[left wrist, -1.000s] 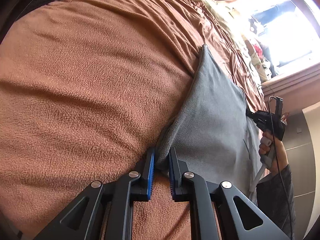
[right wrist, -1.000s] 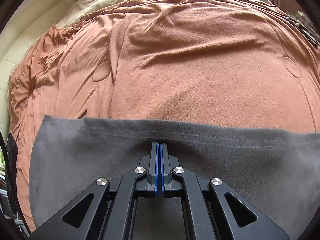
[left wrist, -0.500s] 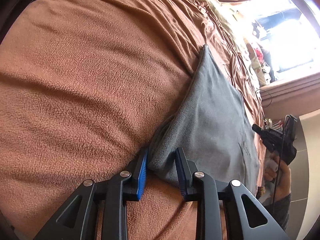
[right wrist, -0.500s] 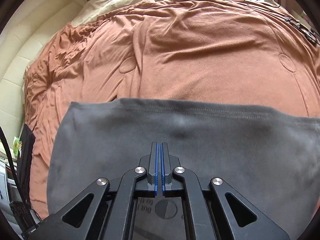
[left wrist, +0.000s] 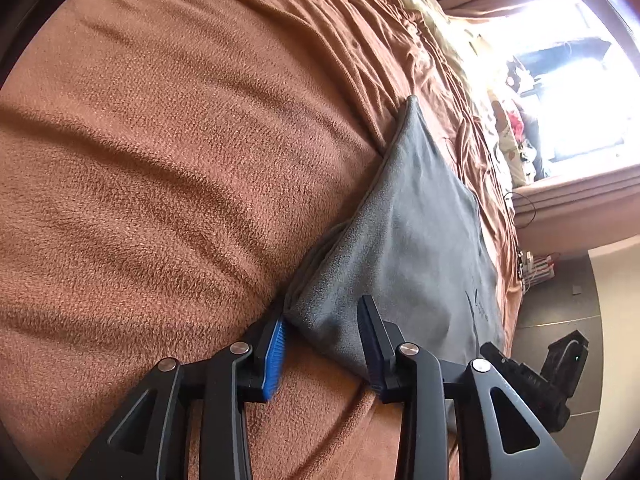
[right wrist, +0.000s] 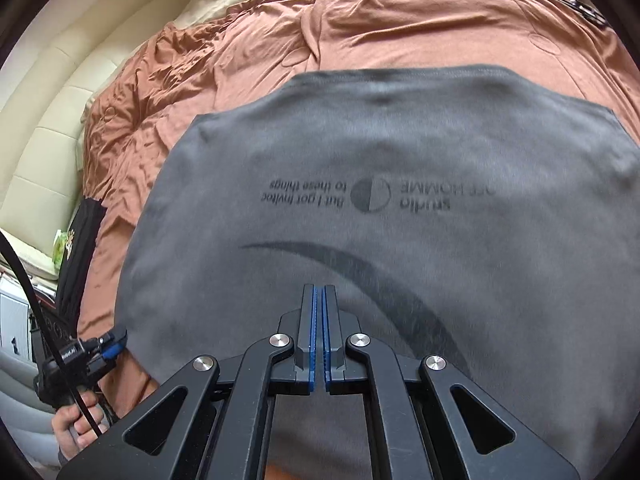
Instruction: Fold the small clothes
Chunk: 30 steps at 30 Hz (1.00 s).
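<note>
Grey shirt (right wrist: 400, 152) let go by both grippers, lying folded flat on the brown blanket (left wrist: 168, 168).
Left gripper (left wrist: 322, 344) now has its jaws spread wide around the shirt's near corner, where a second ago they pinched it. Right gripper (right wrist: 319, 320) has pulled back off the hem it clamped, jaws pressed together on nothing, printed text now visible. Judging by this, one fold is done; the next needs a fresh grasp.

You are working in a home bedroom — a bed under a rumpled rust-brown blanket (right wrist: 420, 28) fills both views, a cream padded headboard (right wrist: 60, 128) stands at upper left, and a bright curtained window (left wrist: 576, 92) shows at upper right.
</note>
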{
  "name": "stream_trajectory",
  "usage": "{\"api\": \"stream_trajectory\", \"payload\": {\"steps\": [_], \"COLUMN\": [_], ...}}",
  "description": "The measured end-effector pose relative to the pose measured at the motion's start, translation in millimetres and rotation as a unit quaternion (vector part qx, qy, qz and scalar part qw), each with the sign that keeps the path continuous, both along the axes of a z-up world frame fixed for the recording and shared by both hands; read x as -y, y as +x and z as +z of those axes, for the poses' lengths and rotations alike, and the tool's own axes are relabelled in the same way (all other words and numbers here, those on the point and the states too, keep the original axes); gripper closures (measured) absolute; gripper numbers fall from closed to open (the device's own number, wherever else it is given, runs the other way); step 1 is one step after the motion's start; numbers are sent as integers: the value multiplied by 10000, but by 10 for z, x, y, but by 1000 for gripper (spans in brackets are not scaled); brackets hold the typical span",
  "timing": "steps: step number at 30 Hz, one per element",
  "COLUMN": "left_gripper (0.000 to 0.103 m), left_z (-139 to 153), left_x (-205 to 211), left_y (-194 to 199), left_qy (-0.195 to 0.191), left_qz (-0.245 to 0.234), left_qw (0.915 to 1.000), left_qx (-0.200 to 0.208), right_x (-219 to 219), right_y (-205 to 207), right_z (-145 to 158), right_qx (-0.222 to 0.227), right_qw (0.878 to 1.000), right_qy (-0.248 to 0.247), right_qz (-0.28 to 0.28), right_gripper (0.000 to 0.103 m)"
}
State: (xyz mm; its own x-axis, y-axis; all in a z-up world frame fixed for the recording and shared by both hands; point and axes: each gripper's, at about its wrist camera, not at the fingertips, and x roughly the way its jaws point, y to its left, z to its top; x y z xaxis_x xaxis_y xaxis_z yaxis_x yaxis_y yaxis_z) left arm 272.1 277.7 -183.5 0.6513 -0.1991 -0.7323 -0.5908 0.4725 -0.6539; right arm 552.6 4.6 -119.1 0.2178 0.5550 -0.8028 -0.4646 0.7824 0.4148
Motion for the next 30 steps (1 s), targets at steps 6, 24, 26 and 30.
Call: {"api": "stream_trajectory", "payload": {"steps": [6,24,26,30], "left_gripper": [91,97,97,97], "left_z": [28,1046,1130,1309], "left_x": [-5,188,235,348], "left_y": [39,288,347,498], "left_qy": [135,25,-29,-139], "left_qz": [46,-516,-577,-722], "left_qw": [9999,9902,9887,9851], "left_qx": [-97,1294,1384,1556], "right_x": [166,99,89,65], "right_y": [-277,-803,-830,-903], "right_z": [-75,-189,-244,-289], "right_qx": [-29,319,239,164], "right_qw": [9999,9994,9996,9998], "right_qy": [151,-25,-88,-106], "right_qz": [-57,112,95,57], "right_gripper": [103,103,103,103]}}
